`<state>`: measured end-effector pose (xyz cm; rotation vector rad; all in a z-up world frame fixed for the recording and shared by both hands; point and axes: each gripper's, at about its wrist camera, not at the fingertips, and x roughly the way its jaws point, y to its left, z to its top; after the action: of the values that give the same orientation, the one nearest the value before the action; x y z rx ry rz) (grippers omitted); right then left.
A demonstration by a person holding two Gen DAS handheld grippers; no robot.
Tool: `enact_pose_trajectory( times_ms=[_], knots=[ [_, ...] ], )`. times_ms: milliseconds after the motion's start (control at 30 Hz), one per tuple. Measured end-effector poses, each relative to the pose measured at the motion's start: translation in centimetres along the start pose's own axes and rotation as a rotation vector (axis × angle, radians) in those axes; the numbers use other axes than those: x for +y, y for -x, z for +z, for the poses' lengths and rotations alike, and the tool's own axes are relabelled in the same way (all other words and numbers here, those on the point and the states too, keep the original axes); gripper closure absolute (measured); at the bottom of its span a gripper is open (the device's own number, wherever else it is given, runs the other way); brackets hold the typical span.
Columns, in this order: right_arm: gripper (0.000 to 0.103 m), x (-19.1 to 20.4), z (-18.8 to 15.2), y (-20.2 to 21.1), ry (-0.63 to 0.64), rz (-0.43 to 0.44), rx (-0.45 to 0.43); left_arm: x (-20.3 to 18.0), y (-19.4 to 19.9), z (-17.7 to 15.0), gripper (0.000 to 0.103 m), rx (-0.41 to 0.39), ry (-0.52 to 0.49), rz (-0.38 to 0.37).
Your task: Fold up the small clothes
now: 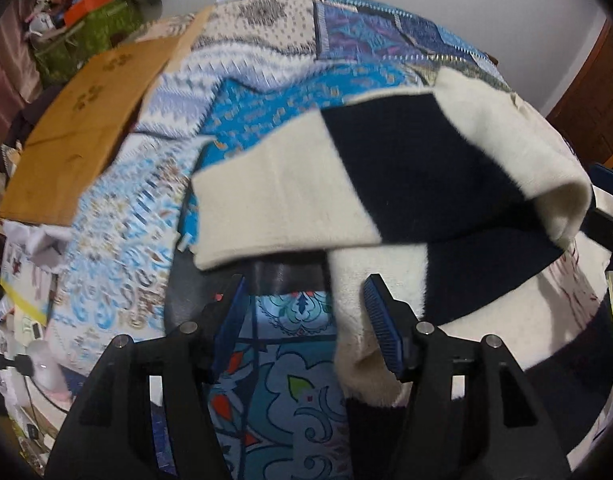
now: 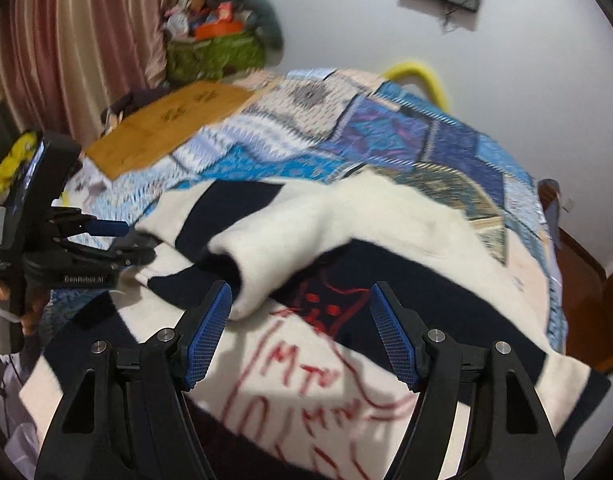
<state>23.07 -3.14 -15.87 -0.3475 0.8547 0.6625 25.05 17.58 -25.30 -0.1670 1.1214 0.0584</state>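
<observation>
Both grippers part-open and empty, left gripper (image 1: pixel 304 324) beside sweater (image 1: pixel 386 168) sleeve, right gripper (image 2: pixel 302 334) above it.

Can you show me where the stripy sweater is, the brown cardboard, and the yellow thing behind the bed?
sweater (image 2: pixel 406 216), right wrist view, on its cream shoulder.
cardboard (image 1: pixel 86 120), left wrist view, on its flat top.
yellow thing (image 2: pixel 422 74), right wrist view, on its curved edge.

Left gripper (image 1: pixel 302 324) pitched steeply down over the sweater (image 1: pixel 406 184), jaws apart, blue pads (image 1: pixel 380 320) bare, one pad beside a cream fold, nothing clamped. Right gripper (image 2: pixel 300 330) also angled down above the sweater's front, jaws parted, nothing between. A hand (image 2: pixel 10 300) grips the left gripper's handle.
</observation>
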Motion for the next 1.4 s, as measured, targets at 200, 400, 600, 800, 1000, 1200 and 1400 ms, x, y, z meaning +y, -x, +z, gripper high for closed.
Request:
enact_pose_trajectory(
  times_ms=[200, 400, 600, 800, 1000, 1200, 1400],
  knots=[
    [0.037, 1.5, 1.0, -3.9, 0.044, -0.057, 0.064, -0.1, -0.8, -0.5, 0.043, -0.003, -0.01, -0.024],
    [0.049, 0.8, 2.5, -4.2, 0.029, -0.13, -0.006, -0.9, -0.9, -0.9, 0.043, -0.021, -0.045, 0.017],
    [0.061, -1.3, 3.4, -2.0, -0.05, -0.158, -0.1, -1.3, -1.0, -0.9, 0.041, -0.024, -0.07, 0.047],
    [0.063, -3.4, 2.6, 0.9, -0.115, -0.203, -0.169, -0.8, -1.2, -0.9, 0.038, -0.014, -0.036, 0.041],
    [0.063, -6.1, 0.0, 2.0, -0.193, -0.211, -0.141, -1.5, -1.0, -1.0, 0.038, -0.018, -0.064, 0.079],
    [0.063, -8.0, -2.8, 2.9, -0.291, -0.141, -0.107, -2.1, -1.0, -0.8, 0.038, -0.017, -0.097, 0.114],
    [0.058, -7.9, -5.3, 2.8, -0.222, -0.057, 0.04, -1.8, 0.1, -0.2, 0.039, -0.009, -0.096, 0.107]
  ],
)
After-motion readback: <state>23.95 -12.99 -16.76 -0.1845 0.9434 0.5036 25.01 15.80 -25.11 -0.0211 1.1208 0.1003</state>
